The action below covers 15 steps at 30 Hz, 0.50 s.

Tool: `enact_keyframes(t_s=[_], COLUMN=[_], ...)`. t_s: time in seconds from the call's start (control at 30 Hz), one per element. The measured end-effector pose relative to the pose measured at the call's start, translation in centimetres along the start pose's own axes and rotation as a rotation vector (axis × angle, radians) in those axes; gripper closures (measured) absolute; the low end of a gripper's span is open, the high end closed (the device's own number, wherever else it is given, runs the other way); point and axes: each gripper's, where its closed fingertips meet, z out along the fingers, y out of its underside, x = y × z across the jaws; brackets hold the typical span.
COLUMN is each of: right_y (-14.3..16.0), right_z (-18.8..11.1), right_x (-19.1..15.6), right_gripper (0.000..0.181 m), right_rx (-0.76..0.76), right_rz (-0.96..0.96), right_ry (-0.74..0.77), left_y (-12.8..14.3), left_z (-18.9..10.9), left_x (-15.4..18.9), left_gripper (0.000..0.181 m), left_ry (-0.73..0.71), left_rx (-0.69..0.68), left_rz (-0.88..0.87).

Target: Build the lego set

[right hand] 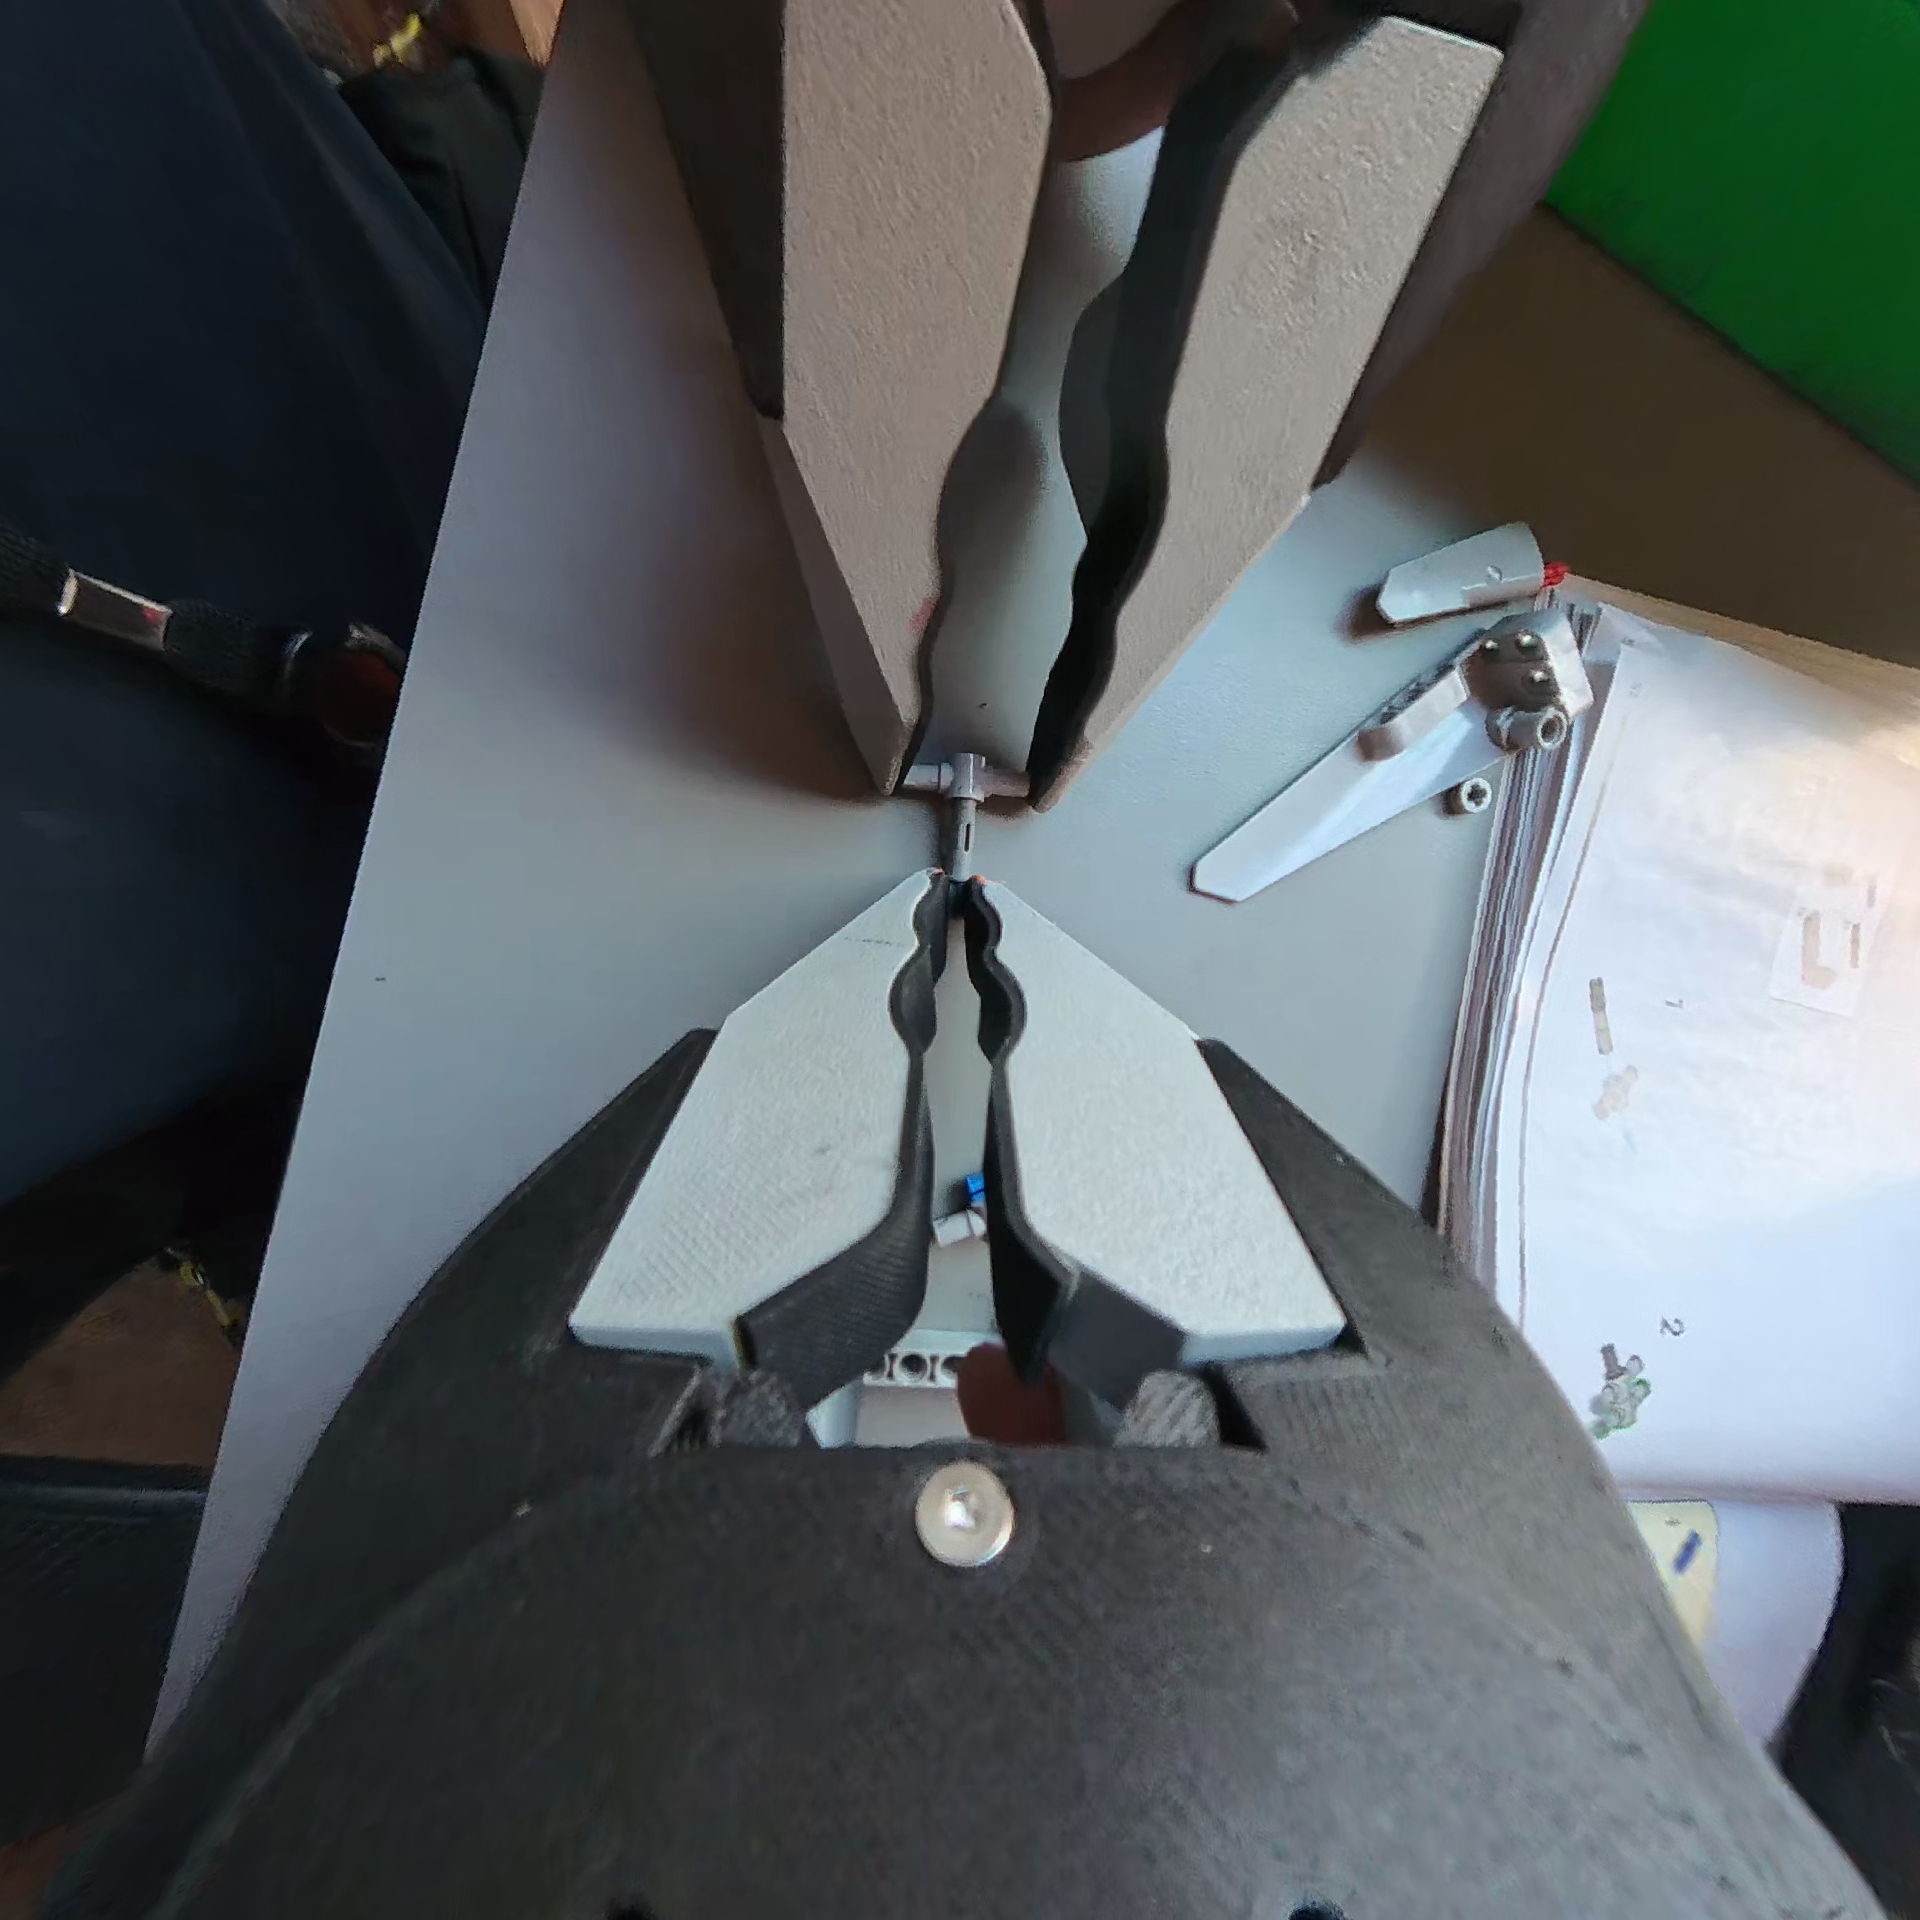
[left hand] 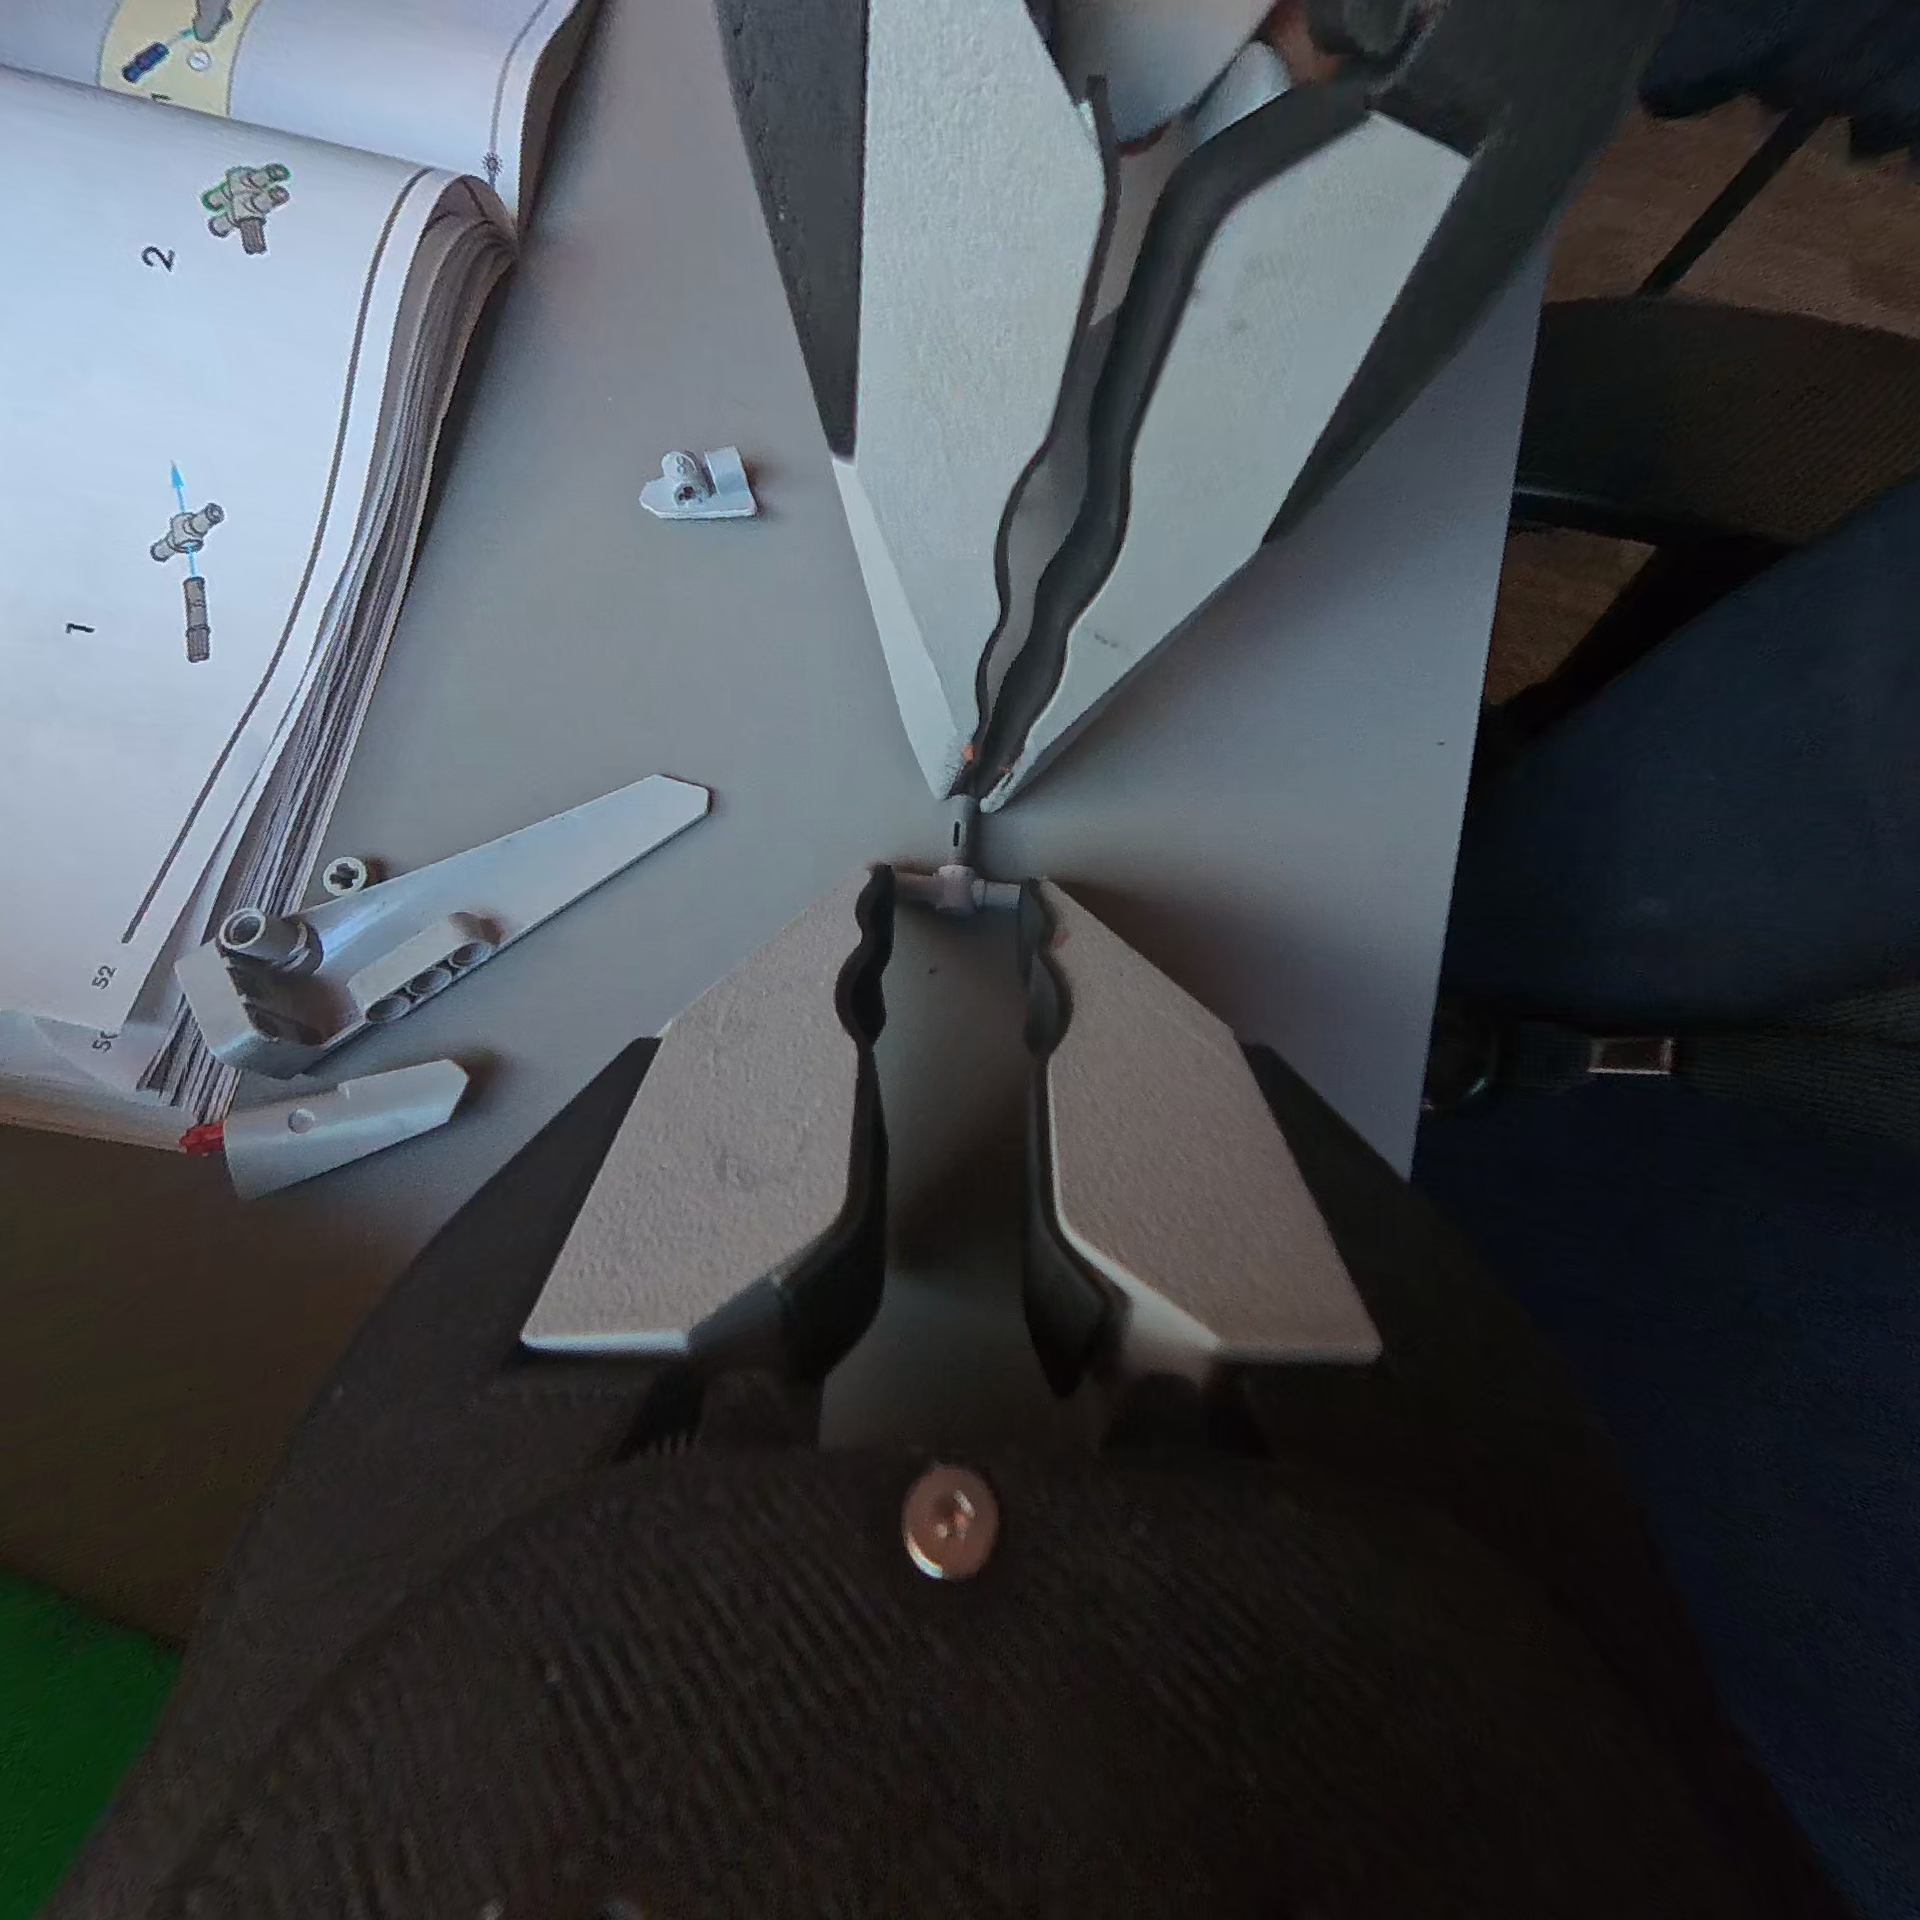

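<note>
Grey on grey, your two small parts met above the worktop point(left hand: 582, 644), near its edge by the chair. Your left gripper point(left hand: 954, 888) had its jaws clamped on the ends of the cross-shaped connector point(left hand: 953, 886), so its side socket faced outward. Your right gripper point(right hand: 954, 885) had its jaws pinched together on the dark pin point(right hand: 965, 831), lined up end-on with that socket, probably to press it home. Toward the far side, beside the open instruction booklet point(left hand: 187, 436), the grey wing assembly point(left hand: 457, 914) lay waiting.
</note>
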Motion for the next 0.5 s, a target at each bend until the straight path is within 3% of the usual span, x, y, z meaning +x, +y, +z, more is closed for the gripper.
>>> enact_keyframes(t_s=[0.2, 0.5], right_y=[-0.7, 0.1], right_z=[0.4, -0.8], right_x=[-0.1, 0.0], right_gripper=[0.181, 0.174], right_rx=[-0.052, 0.064], right_rz=[-0.011, 0.121], right_ry=[-0.018, 0.023], left_y=[-0.2, -0.2], left_z=[0.2, 0.2], left_x=[0.2, 0.2], left_gripper=[0.16, 0.159], left_ry=[0.01, 0.025], left_rx=[-0.021, 0.027], left_rz=[-0.018, -0.012])
